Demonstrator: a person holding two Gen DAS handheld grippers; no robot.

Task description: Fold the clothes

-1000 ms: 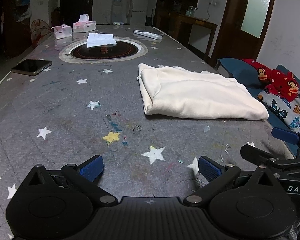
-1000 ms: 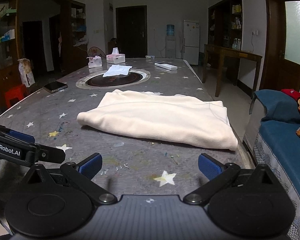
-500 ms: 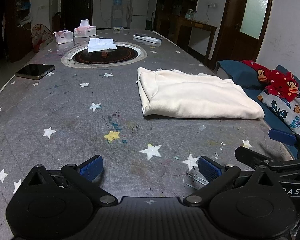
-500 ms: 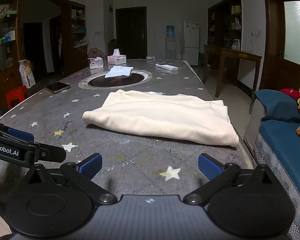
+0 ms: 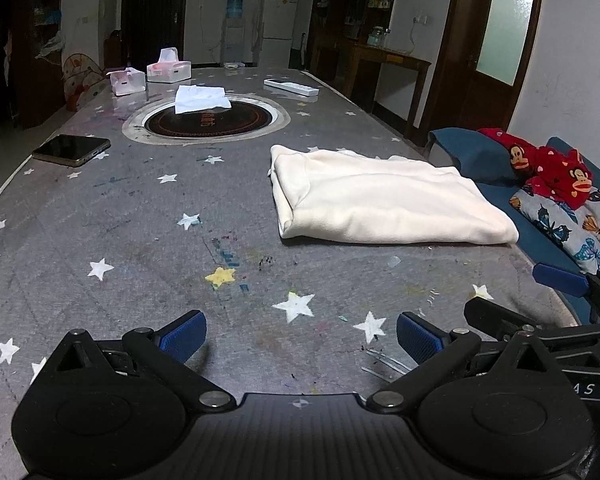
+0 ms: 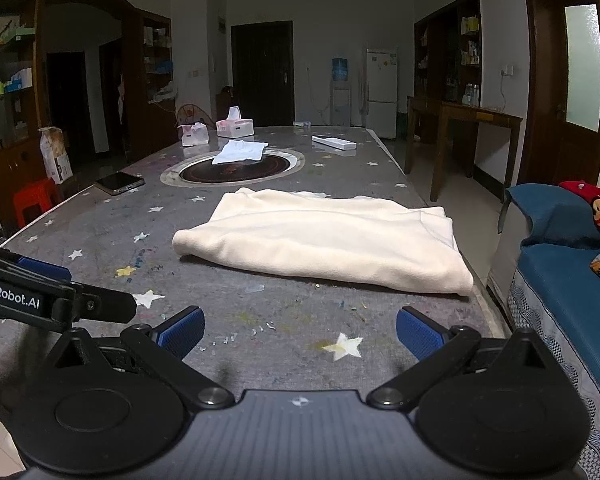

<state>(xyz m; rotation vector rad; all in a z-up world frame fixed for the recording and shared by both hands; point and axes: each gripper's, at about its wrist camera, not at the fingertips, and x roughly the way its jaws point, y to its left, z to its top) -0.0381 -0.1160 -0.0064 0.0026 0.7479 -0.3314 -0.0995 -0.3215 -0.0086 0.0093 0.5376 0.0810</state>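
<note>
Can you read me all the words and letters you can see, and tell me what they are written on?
"enRobot.AI", first letter cut off by the picture's edge: on the side of the left gripper, seen in the right wrist view.
"AS", the rest hidden: on the side of the right gripper, seen in the left wrist view.
Gold writing on the round black hotplate: too blurred to read.
Labels on the shelves: too small to read.

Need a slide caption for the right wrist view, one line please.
Folded cream garment lies on the star-print table; open right gripper hovers short of it, left gripper alongside.
</note>
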